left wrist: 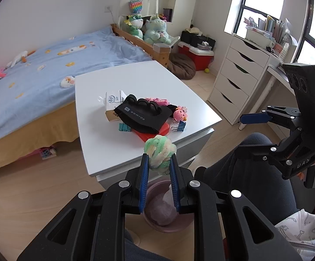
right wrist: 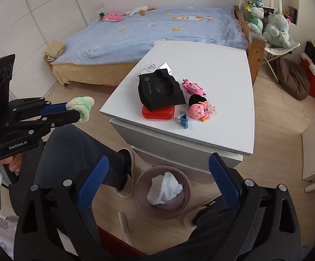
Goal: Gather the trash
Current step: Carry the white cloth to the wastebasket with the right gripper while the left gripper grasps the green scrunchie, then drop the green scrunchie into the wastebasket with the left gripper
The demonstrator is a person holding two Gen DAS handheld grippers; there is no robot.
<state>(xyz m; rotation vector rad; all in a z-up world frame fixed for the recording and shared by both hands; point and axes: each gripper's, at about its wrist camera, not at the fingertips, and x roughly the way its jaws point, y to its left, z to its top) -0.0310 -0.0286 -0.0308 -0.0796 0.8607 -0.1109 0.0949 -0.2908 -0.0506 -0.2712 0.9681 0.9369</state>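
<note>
In the left wrist view the bin [left wrist: 168, 221] is mostly hidden behind the left gripper [left wrist: 159, 167]; only part of its pinkish rim and a scrap of white inside show between the fingers. The right wrist view shows the bin [right wrist: 140, 187] whole, on the floor just in front of the tabletop [right wrist: 218, 82], with a crumpled white tissue [right wrist: 165, 188] lying in it. The person is cut off: only dark trouser legs, a shoe and bits of patterned white sleeve appear, and the hand on each handle is barely visible at the frame edges.

The left gripper [right wrist: 83, 111] tilts downward, its fingers narrowed and pressing on a fuzzy green-and-cream ball [left wrist: 160, 152] held in the air, near the tabletop's front edge and over the bin. The right gripper [right wrist: 159, 174] also points steeply down toward the bin, its fingers spread wide with nothing between them. From the left wrist view only one blue finger [left wrist: 254, 118] of it is clear.

On the tabletop sit a black glove [right wrist: 160, 91], a red case [right wrist: 158, 112], a blue clip [right wrist: 183, 120] and pink figures [right wrist: 201, 109].
</note>
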